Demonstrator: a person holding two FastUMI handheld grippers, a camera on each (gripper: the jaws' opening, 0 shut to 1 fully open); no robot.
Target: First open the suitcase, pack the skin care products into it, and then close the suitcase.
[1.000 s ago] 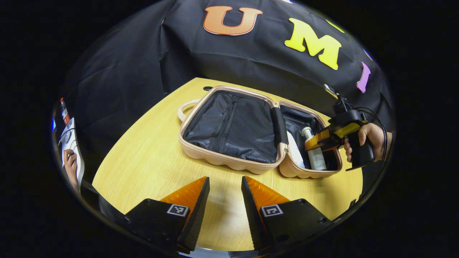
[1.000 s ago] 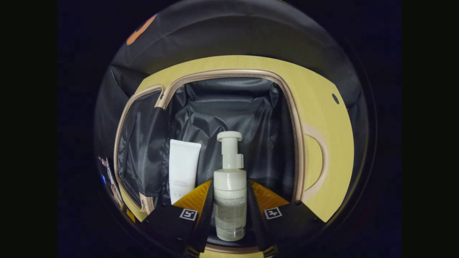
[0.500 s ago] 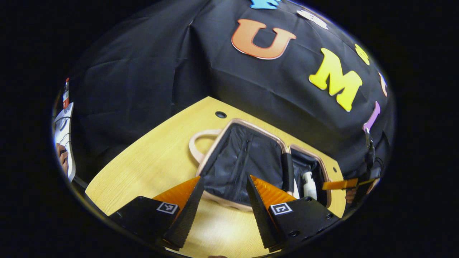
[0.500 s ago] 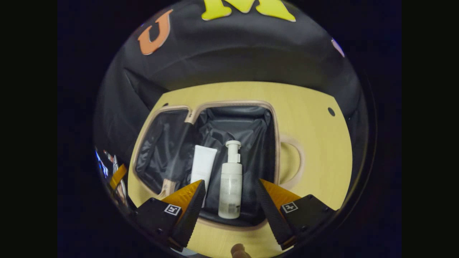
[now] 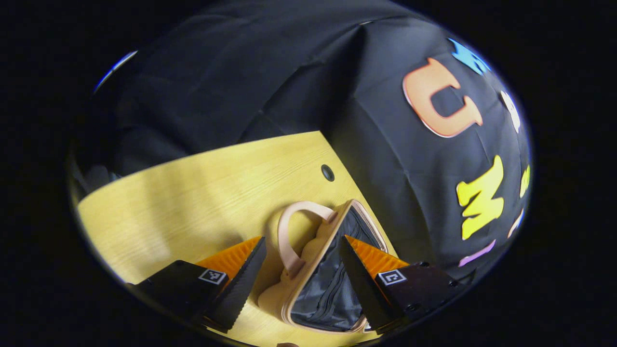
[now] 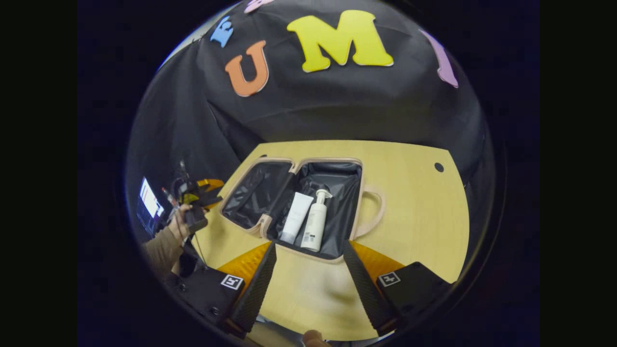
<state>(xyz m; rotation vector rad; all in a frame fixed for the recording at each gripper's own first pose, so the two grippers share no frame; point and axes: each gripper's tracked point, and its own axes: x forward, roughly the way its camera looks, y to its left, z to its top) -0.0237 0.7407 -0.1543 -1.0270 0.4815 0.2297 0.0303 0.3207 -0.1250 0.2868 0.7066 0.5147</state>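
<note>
The suitcase [image 6: 296,205] lies open and flat on the worktop [image 6: 414,202], both halves lined in dark cloth, so the opening step looks done. Packing also looks done as far as these views show: two skin care products rest side by side in the half of the suitcase nearer its right-hand handle [image 6: 373,212]. No other product is seen lying on the worktop around the suitcase. What is left, by my judgement, is the closing.

Counted: one suitcase with two handles, one on each outer edge; one white tube [image 6: 297,217], lying beside the suitcase's hinge; one white pump bottle [image 6: 315,224], just beside the tube on the handle side, its pump pointing toward the suitcase's far rim; two grippers.

The right gripper [image 6: 306,284] hangs above the worktop, back from the suitcase's near rim, its fingers spread and holding nothing. The left gripper [image 5: 301,277] is low at the other half of the suitcase, its fingers spread to either side of the left-hand handle [image 5: 289,236] and the rim beside it, not pressing on either. From the right gripper view it sits in a hand [image 6: 181,224] just off the suitcase's left edge. That placement suggests the lid half is about to be lifted over.
</note>
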